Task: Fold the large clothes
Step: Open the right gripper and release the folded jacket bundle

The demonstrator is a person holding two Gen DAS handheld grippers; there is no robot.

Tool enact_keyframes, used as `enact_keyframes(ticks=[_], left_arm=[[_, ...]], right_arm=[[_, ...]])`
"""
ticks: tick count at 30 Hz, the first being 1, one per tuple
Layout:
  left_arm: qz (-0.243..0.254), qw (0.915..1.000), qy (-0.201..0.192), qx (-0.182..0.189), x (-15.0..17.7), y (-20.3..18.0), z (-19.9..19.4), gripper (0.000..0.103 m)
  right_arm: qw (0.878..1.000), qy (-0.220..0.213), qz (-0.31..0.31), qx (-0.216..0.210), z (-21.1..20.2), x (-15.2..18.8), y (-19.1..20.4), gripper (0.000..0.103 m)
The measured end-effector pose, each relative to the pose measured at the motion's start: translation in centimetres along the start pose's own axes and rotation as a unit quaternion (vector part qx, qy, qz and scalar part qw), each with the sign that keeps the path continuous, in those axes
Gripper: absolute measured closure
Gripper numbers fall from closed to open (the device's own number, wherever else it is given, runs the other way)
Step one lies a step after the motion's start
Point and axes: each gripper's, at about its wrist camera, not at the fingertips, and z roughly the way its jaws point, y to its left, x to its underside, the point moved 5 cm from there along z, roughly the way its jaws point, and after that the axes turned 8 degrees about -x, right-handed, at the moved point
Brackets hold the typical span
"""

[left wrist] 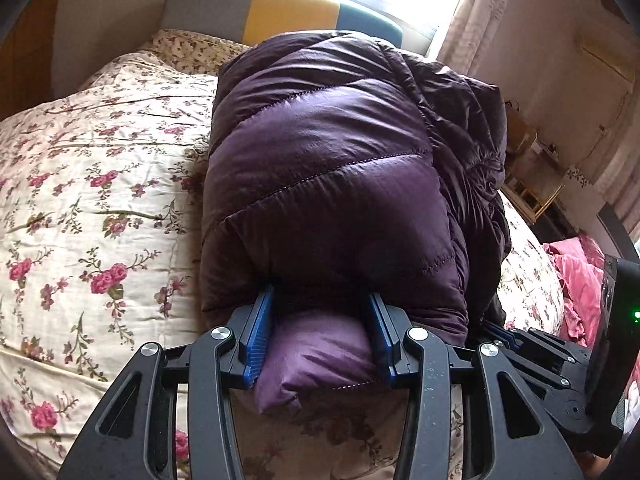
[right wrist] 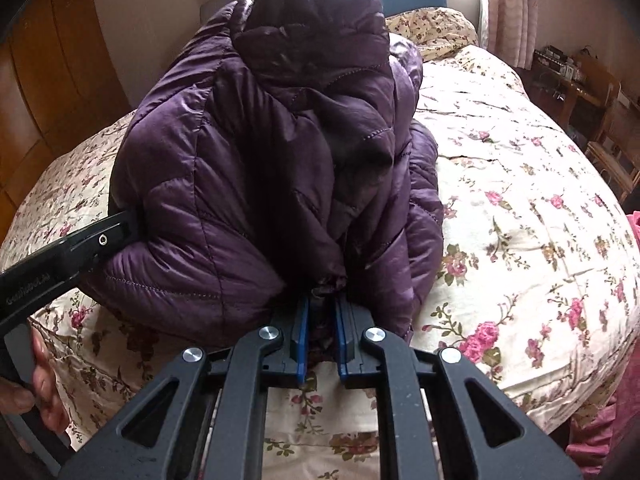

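Left wrist view: the left tool (left wrist: 320, 320) is clamped on a fat purple fold of the jacket (left wrist: 332, 168), its blue pads squeezing the padding from both sides. From the tool the jacket runs straight up toward twelve o'clock, a long bundle lying on the flowered bed (left wrist: 88, 184) with its far end near the headboard (left wrist: 288, 8). At four o'clock sits the right tool (left wrist: 500, 332), low at the jacket's near edge.

Right wrist view: the right tool (right wrist: 320, 312) is pinched nearly together on a thin gathered edge of the jacket (right wrist: 248, 184), right at its near end. Again the bundle stretches away to twelve o'clock, piled high. At nine o'clock the left tool (right wrist: 116, 232) bites into the jacket's left side, a hand (right wrist: 40, 376) gripping its handle.

So both tools hold the same near end, side by side; my read is the next fold carries that end away toward twelve.
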Motion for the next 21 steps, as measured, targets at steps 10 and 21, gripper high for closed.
enact_keyframes(ticks=[10,21], left_arm=[[-0.008,0.9999,-0.014,-0.005,-1.2,0.5,-2.5,0.059],[-0.026,0.9987,-0.044,-0.006,-3.3,1.9,-4.3,0.059]], right_arm=[[1.0,-0.023,-0.006,0.018,-2.9,-1.5,1.6,0.072],[0.998,-0.054,-0.023,0.027,-5.8,-2.6,3.3,0.059]])
